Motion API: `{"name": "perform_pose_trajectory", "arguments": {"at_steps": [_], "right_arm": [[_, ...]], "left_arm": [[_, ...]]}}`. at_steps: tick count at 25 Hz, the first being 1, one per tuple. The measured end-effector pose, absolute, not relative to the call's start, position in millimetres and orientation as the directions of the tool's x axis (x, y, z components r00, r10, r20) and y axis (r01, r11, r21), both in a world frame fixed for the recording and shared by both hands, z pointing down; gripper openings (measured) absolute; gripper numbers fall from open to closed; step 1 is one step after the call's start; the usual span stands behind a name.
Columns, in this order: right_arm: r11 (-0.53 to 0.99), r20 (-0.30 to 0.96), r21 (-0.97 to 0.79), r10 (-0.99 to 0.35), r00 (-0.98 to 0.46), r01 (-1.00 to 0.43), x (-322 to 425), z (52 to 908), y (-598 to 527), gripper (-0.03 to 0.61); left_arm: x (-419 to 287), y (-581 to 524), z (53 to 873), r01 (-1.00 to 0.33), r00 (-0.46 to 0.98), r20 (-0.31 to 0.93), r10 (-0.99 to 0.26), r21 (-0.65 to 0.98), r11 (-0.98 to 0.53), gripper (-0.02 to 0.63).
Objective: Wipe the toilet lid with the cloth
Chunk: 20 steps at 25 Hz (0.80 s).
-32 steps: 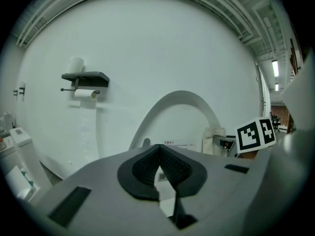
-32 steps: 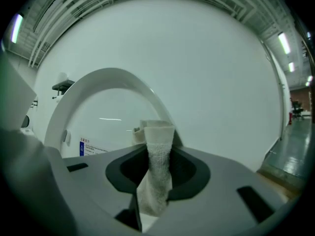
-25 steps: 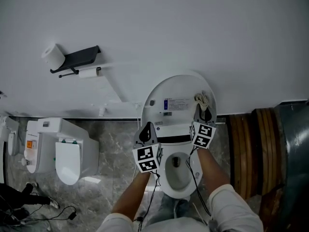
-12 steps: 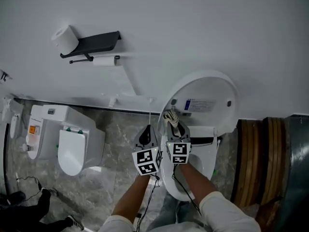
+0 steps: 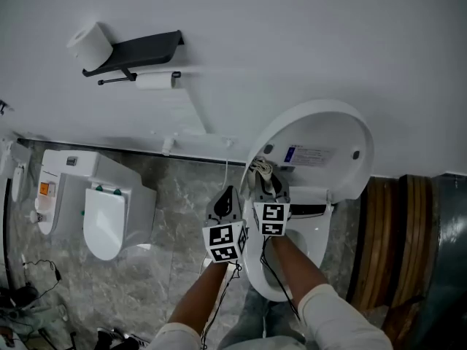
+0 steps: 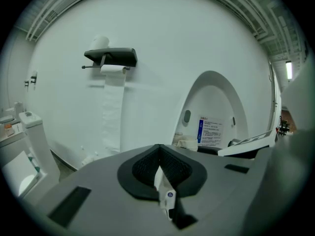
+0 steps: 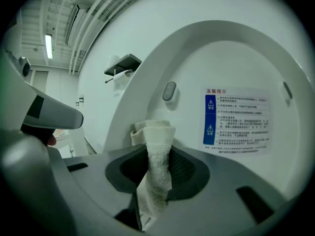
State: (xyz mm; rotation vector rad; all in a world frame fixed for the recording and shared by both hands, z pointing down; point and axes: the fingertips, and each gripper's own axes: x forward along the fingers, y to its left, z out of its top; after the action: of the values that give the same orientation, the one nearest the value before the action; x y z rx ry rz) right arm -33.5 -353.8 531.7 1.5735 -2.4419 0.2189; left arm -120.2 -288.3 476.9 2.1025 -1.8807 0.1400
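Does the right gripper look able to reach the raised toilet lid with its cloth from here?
Probably yes: the right gripper holds the cloth just in front of the inner face of the raised toilet lid, with nothing between them. Whether they touch, I can't tell.

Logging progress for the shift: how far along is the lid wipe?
Done: lid up, right gripper shut on the cloth. In hand: cloth held at the lid's inner face, lower left; contact unclear. To do: the wipe itself; wiped patches can't be told. Left gripper shut, empty.
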Motion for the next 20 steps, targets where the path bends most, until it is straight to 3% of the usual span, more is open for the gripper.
{"name": "perform_pose_trajectory", "arguments": {"at_steps": [10, 16, 20], "right_arm": [[0.257, 0.274, 0.038, -0.932, -0.238, -0.966, 91, 539, -364, 0.097], [-0.034, 0.303, 0.009, -0.952, 0.035, -0.999, 209, 552, -360, 0.097], [-0.117, 0.311, 0.026, -0.943, 0.12, -0.993, 244, 555, -358, 0.097]], "left_arm": [[-87, -294, 474, -0.977, 0.184, 0.279, -0.942, 0.159, -0.144, 0.012], [-70, -291, 478, -0.974, 0.204, 0.287, -0.936, 0.157, -0.165, 0.012], [-65, -290, 480, -0.975, 0.206, 0.287, -0.935, 0.139, -0.173, 0.012]]}}
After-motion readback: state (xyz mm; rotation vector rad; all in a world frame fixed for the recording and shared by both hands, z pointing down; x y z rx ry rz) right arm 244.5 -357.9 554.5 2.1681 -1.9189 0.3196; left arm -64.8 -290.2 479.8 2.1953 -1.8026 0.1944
